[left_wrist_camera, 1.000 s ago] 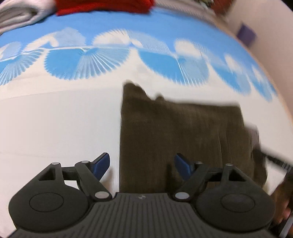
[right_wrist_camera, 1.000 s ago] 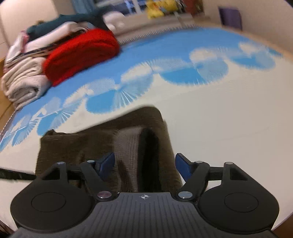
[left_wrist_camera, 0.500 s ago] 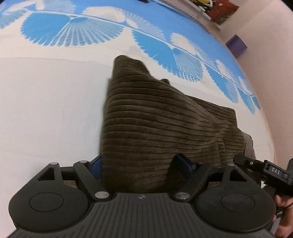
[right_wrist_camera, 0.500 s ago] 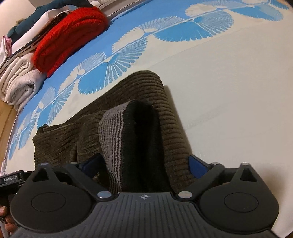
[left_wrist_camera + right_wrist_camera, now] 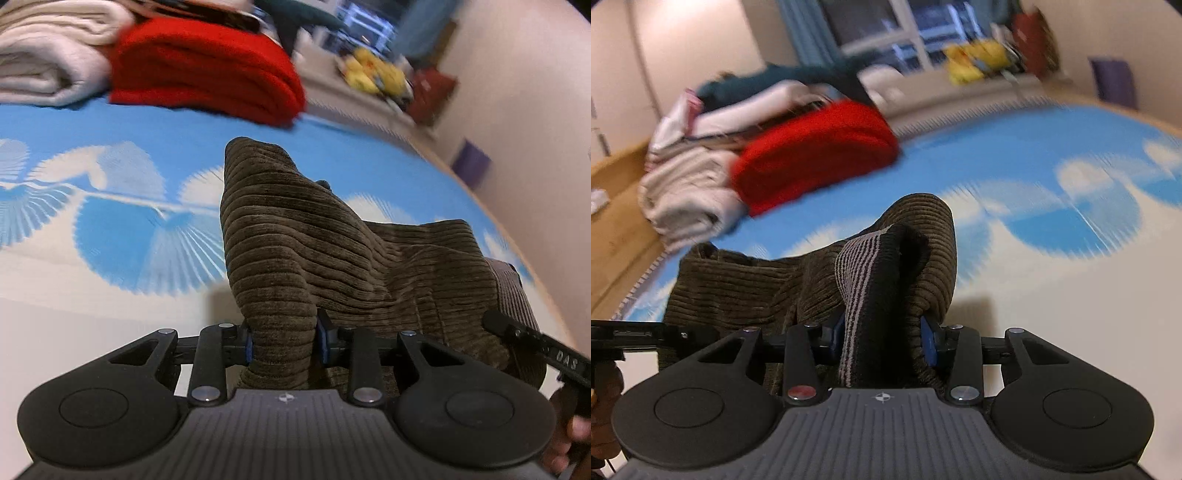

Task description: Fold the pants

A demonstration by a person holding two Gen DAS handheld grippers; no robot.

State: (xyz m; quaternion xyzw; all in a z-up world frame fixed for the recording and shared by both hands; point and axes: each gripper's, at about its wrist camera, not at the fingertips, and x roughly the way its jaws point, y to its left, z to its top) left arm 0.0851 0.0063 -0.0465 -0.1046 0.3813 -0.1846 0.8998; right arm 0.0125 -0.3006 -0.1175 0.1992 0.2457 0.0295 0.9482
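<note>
Left wrist view: the left gripper (image 5: 283,345) is closing its jaws on a bunched fold of the brown corduroy pants (image 5: 332,258), the blue pads (image 5: 322,341) pressing the cloth from both sides. Beyond the fingertips the pants rise in a peak over the blue-and-white bedspread (image 5: 110,240); a red folded garment (image 5: 207,70) lies far ahead.

Right wrist view: the right gripper (image 5: 886,341) is closing on the pants' striped waistband edge (image 5: 860,280), cloth pinched between its fingers. To their left the pants stretch toward the other tool.
</note>
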